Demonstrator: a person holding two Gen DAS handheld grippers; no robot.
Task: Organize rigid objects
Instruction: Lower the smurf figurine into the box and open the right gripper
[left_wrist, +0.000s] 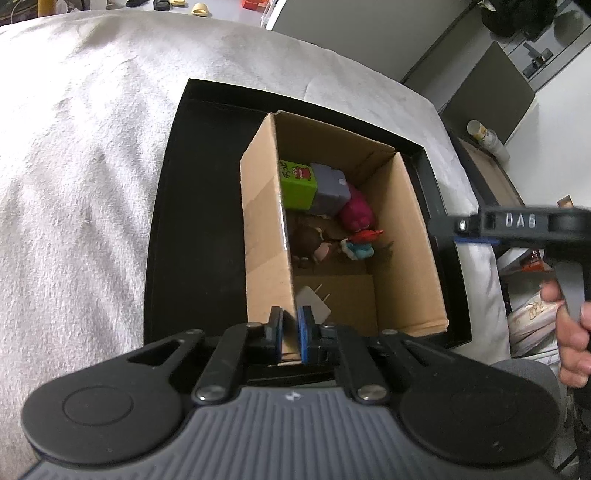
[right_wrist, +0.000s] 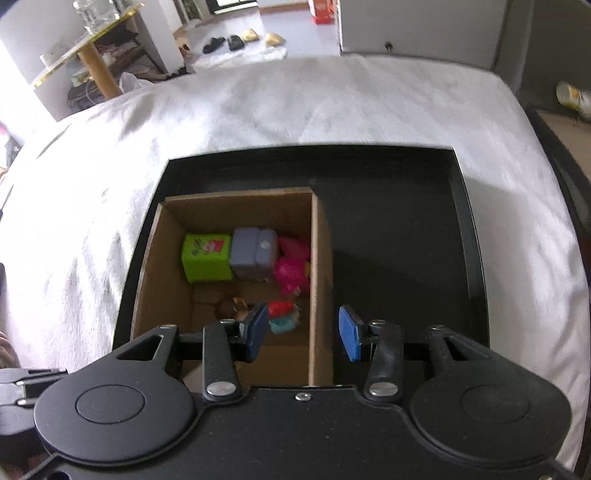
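Note:
A cardboard box (left_wrist: 266, 236) stands in a black tray (left_wrist: 192, 229) on a white-covered bed. It holds a green cube (left_wrist: 297, 184), a grey block (left_wrist: 330, 188), a pink toy (left_wrist: 356, 214), a brown figure (left_wrist: 308, 243) and a red-and-blue figure (left_wrist: 360, 245). My left gripper (left_wrist: 291, 332) is shut on the box's left wall at its near end. My right gripper (right_wrist: 303, 332) is open, its fingers astride the box's right wall (right_wrist: 319, 280). The same toys show in the right wrist view, the green cube (right_wrist: 207, 256) at the far left.
The tray's bare floor (right_wrist: 395, 258) lies right of the box. A white card (left_wrist: 314, 306) lies in the box's near end. The bed cover (left_wrist: 74, 166) stretches left and behind. A side table (right_wrist: 92, 55), shoes and a cabinet stand beyond the bed.

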